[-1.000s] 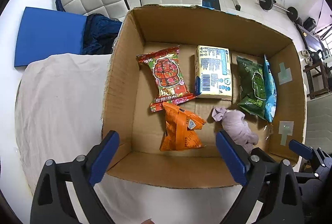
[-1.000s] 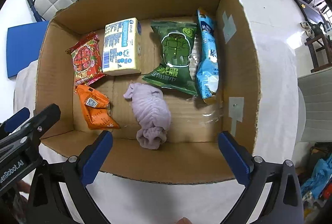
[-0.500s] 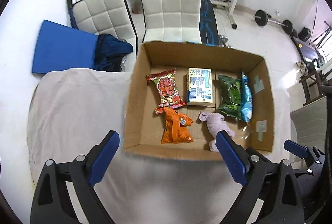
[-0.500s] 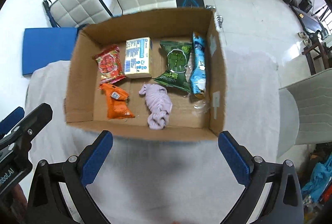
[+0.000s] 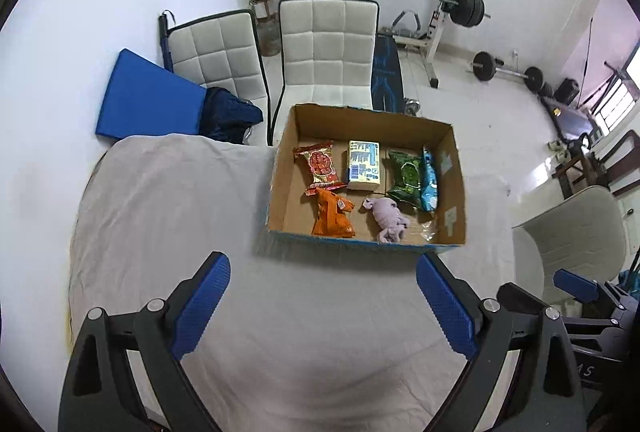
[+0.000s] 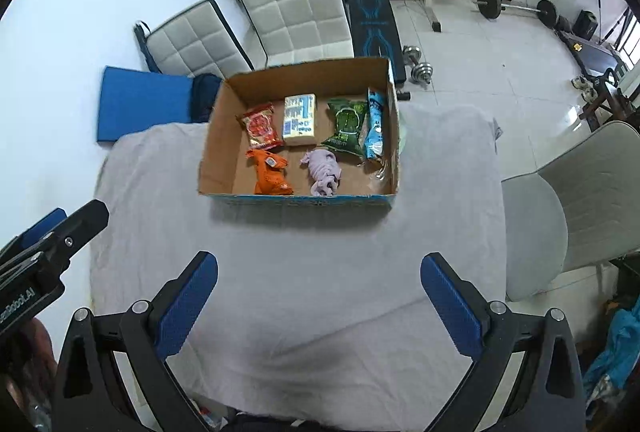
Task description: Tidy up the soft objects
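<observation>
1. A cardboard box [image 6: 298, 196] sits on a cloth-covered table [image 6: 304, 272]. It holds six soft items: red packet [image 6: 262, 127], yellow pack [image 6: 299, 119], green packet [image 6: 346, 125], blue packet [image 6: 375, 125], orange packet [image 6: 270, 173], lilac cloth bundle [image 6: 324, 172].
2. The left gripper [image 5: 322, 306] and right gripper [image 6: 318, 302] hover well short of the box, fingers spread wide, empty.
3. Judgement: sorting looks finished; nothing lies outside. Any next move only needs a check.
</observation>
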The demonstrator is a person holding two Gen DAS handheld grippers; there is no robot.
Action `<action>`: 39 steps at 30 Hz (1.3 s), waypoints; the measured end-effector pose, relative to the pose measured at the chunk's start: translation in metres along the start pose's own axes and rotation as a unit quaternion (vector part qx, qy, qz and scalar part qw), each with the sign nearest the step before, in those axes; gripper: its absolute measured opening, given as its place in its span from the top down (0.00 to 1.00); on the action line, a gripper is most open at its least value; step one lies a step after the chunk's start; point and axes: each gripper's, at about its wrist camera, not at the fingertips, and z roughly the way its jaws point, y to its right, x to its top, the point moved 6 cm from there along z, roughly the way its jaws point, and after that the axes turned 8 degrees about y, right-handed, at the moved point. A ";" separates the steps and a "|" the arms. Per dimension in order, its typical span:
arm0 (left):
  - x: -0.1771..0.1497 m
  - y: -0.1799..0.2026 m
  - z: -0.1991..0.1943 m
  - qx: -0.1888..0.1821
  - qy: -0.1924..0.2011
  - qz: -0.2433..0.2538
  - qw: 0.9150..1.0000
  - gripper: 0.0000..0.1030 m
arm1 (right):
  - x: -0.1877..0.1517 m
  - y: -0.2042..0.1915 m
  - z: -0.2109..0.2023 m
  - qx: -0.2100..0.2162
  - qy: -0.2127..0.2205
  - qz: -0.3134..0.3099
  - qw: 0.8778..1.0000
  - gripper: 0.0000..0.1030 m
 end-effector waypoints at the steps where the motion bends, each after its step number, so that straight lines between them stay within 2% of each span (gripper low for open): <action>1: -0.002 -0.001 -0.007 -0.002 0.002 -0.001 1.000 0.07 | -0.002 0.000 -0.008 0.000 0.004 -0.003 1.000 0.00; 9: -0.014 0.000 -0.061 0.001 0.025 0.005 1.000 0.07 | -0.031 -0.008 -0.076 0.006 0.030 -0.013 0.999 0.00; 16: -0.027 0.005 -0.082 0.000 0.034 0.012 0.999 0.07 | -0.049 -0.013 -0.097 0.004 0.031 -0.023 0.999 0.00; 26: -0.023 0.004 -0.081 0.021 0.067 0.020 0.997 0.07 | -0.020 -0.008 -0.096 -0.032 0.066 -0.024 0.997 0.00; 39: -0.007 -0.007 -0.064 0.041 0.083 0.009 0.996 0.07 | 0.013 -0.010 -0.090 -0.060 0.094 -0.028 0.993 0.00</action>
